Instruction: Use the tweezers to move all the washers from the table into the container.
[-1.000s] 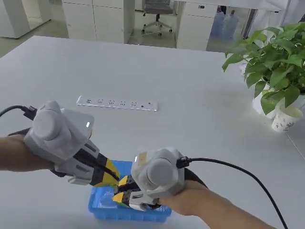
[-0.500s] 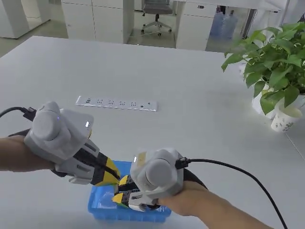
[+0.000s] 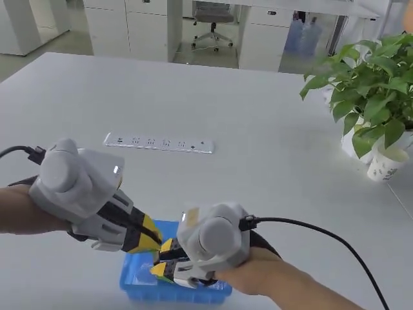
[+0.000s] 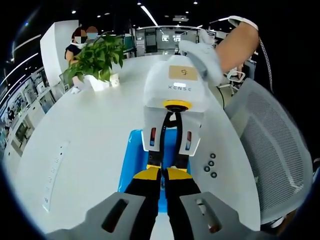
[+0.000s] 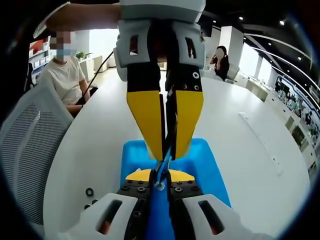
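Fingers (image 5: 145,117) of my left gripper (image 3: 152,237) were clamped on the tweezers (image 5: 168,130), tips aimed down over the blue container (image 5: 210,165) on the bench (image 3: 258,129). My right gripper (image 5: 160,176) met them nose to nose above the tray, with only a narrow slit between its own fingers. Whether they pinched the tweezer tips or merely flanked them, I could not tell. A small ring at the tweezer tips looked like a washer (image 5: 159,186), though it was too small to be sure.

By my reading this was the drop-off step, with the load hanging over the container and due for release. Next I would need to ease the squeeze so the piece falls inside the walls, then carry the tweezers out to the loose washers (image 5: 90,191) lying on the bench just beside the container.

What showed of the container's floor was plain blue with no washers. Both grippers hid the rest of it.
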`<state>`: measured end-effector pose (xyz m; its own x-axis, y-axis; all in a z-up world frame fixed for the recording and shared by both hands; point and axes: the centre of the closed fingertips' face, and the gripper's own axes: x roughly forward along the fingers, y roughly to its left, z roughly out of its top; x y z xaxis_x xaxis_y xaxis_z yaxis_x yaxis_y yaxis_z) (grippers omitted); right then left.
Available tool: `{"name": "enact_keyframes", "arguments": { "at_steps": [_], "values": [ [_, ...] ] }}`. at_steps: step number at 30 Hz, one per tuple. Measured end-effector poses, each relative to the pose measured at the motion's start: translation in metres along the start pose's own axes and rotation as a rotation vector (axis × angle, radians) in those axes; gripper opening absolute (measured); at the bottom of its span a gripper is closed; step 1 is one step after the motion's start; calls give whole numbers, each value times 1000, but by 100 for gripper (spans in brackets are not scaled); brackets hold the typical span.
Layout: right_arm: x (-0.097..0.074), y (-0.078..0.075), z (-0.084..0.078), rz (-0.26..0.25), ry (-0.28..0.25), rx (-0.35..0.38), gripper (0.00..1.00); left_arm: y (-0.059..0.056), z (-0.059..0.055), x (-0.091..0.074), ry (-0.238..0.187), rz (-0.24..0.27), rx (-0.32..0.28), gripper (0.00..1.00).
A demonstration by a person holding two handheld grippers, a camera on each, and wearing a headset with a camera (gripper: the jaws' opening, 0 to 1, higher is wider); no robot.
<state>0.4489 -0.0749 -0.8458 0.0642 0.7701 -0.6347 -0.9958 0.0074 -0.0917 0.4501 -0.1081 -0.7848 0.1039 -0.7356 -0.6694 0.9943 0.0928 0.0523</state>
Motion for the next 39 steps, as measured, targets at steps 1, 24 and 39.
{"name": "enact_keyframes", "arguments": {
  "at_steps": [1,24,39],
  "values": [
    [-1,-1,2,0,-5,0,12,0,2,-2,-7,5,-2,6],
    [-20,7,30,4,-110,28,11,-9,27,-23,-54,38,-10,5],
    [-32,23,36,0,-101,-14,10,-26,34,-32,-54,27,3,5]
  ]
}}
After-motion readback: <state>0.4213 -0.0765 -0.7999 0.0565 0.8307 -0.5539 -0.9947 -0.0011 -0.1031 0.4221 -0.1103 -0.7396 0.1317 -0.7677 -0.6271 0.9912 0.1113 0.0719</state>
